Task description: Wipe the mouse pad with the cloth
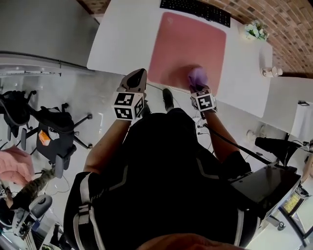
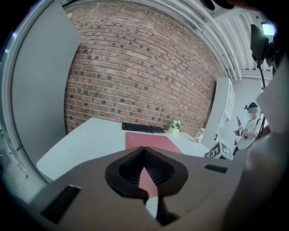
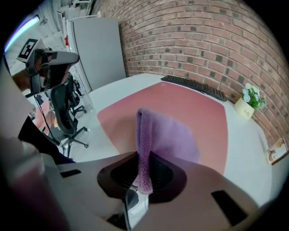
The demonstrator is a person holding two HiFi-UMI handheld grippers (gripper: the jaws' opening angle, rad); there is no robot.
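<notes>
**Right gripper clamps the purple cloth on the pink pad; left gripper closed beside it**

Right gripper [image 1: 196, 88] and left gripper [image 1: 138, 74] both reach forward from a person in a black top [image 1: 161, 171], who stands at the near edge of the table. A brick wall [image 2: 135, 81] fills the background behind everything.

The white table [image 1: 122, 39] runs up to that wall. Most of its middle is taken by the pink mouse pad [image 1: 190, 44], a large rounded rectangle lying flat. A black office chair [image 1: 54, 127] stands on the floor, well apart from the table on the person's left.

A black keyboard [image 1: 195, 10] sits just beyond the pad's far edge. The left gripper hovers over the table's near edge, just beside the pad's near left corner. Its jaws are drawn together on nothing, with only a thin sliver of pink showing between them in its own view.

The right gripper is over the near part of the pad, right of centre. Its jaws are pressed onto a folded edge of the purple cloth [image 3: 167, 135], which stands up between them. The rest of the cloth spreads forward and down onto the pad.

A small pot of white flowers [image 1: 256, 31] stands on the table to the right of the pad's far corner.
</notes>
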